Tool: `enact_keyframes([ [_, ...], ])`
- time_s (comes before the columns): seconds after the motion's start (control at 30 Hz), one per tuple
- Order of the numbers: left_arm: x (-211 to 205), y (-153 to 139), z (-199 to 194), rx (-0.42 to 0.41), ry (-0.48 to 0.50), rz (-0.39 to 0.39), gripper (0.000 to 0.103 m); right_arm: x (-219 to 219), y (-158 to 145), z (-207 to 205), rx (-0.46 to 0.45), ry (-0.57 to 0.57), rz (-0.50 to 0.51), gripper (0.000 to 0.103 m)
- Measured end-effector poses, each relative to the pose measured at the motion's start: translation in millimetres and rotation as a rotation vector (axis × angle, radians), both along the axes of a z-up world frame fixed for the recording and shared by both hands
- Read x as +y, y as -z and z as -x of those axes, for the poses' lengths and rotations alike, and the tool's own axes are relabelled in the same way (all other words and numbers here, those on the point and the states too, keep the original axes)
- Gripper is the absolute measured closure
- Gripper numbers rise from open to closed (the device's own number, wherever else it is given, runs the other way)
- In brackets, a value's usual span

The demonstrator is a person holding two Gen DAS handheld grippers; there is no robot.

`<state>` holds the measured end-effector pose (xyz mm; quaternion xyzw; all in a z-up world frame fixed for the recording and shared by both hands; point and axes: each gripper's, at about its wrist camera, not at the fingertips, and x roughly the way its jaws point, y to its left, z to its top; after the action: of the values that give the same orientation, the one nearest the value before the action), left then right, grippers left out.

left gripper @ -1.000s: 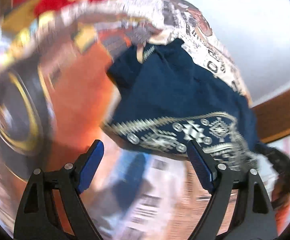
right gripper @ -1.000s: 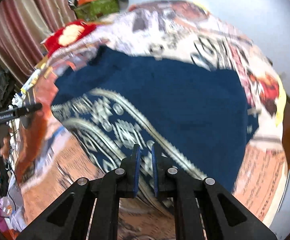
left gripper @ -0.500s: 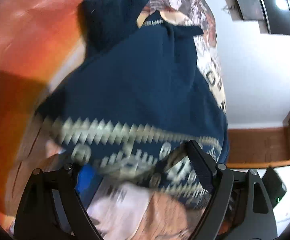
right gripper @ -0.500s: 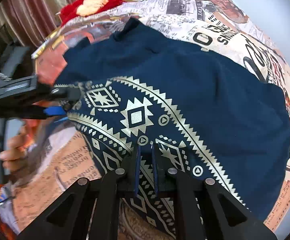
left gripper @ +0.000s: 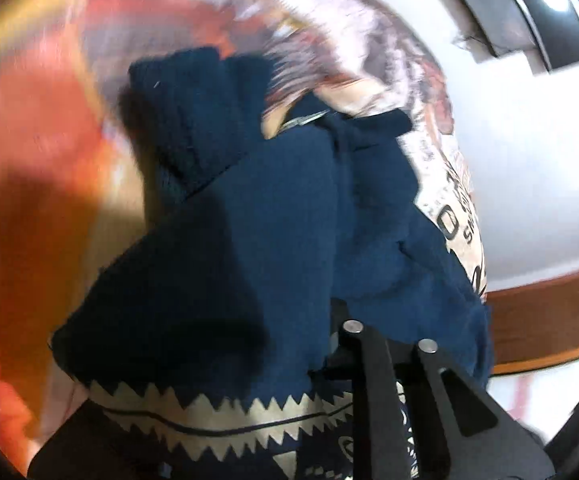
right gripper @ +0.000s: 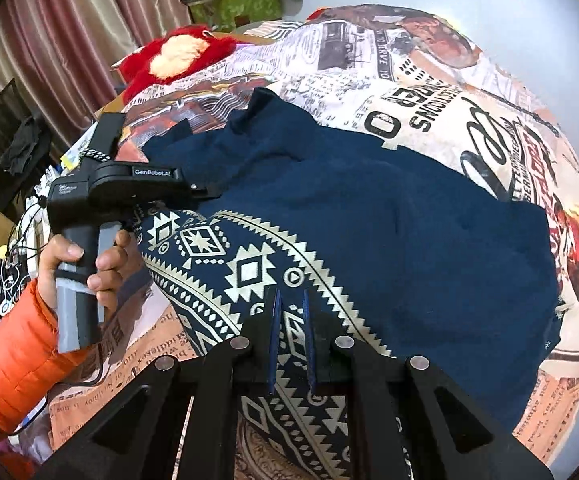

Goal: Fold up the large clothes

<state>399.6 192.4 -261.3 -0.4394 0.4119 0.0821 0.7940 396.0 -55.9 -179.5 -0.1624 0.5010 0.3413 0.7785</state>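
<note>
A navy sweater (right gripper: 389,216) with a cream geometric band (right gripper: 249,268) lies spread on a bed with a printed sheet (right gripper: 429,92). My right gripper (right gripper: 289,320) is shut on the patterned hem, which runs up between its two blue pads. My left gripper (right gripper: 209,191), held by a hand (right gripper: 101,264) in an orange sleeve, meets the sweater's left edge. In the left wrist view its jaws (left gripper: 325,344) are closing with navy cloth (left gripper: 249,240) bunched between them. One finger (left gripper: 369,360) shows there; cloth hides the other.
A red plush cushion (right gripper: 177,56) lies at the bed's far corner, with curtains (right gripper: 69,40) and a green box (right gripper: 237,4) behind it. Wooden furniture (left gripper: 549,312) stands against the white wall. Cables and clutter (right gripper: 13,256) sit left of the bed.
The left gripper has moved in over the sweater's edge, and its wide-open jaws have come together on the cloth. The right gripper has stayed shut on the hem and has shifted slightly.
</note>
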Motion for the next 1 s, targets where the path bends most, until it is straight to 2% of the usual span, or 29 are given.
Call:
enact_keyframes([
  [0.03, -7, -15, 2, -0.021, 0.012, -0.066, 0.087, 0, -1, 0, -0.004, 0.001, 0.002, 0.096],
  [0.1, -18, -37, 5, -0.057, 0.025, -0.146, 0.088, -1, -3, -1, -0.016, 0.004, -0.001, 0.096],
  [0.2, -32, -71, 6, -0.102, 0.034, -0.225, 0.088, -1, -5, -4, -0.007, 0.024, -0.048, 0.096],
  [0.33, -40, -91, 6, -0.111, 0.036, -0.202, 0.088, 11, 18, -14, 0.126, 0.062, -0.103, 0.096],
  [0.43, -45, -87, 2, -0.070, 0.031, -0.213, 0.088, 22, 51, -20, 0.240, 0.076, -0.118, 0.096],
  [0.57, -53, -93, -2, -0.069, 0.036, -0.202, 0.088, 19, 62, -27, 0.320, 0.105, -0.185, 0.096],
  [0.67, -75, -114, -4, -0.101, 0.083, -0.268, 0.088, 12, 58, -33, 0.363, 0.106, -0.197, 0.096],
  [0.77, -107, -139, -10, -0.139, 0.146, -0.343, 0.088, -12, 50, -37, 0.426, 0.164, -0.218, 0.096],
  [0.87, -144, -157, -19, -0.178, 0.219, -0.390, 0.088, -46, 32, -33, 0.390, 0.203, -0.248, 0.096],
  [1.0, -207, -169, -26, -0.225, 0.345, -0.434, 0.088, -110, -4, -17, 0.239, 0.291, -0.244, 0.096],
])
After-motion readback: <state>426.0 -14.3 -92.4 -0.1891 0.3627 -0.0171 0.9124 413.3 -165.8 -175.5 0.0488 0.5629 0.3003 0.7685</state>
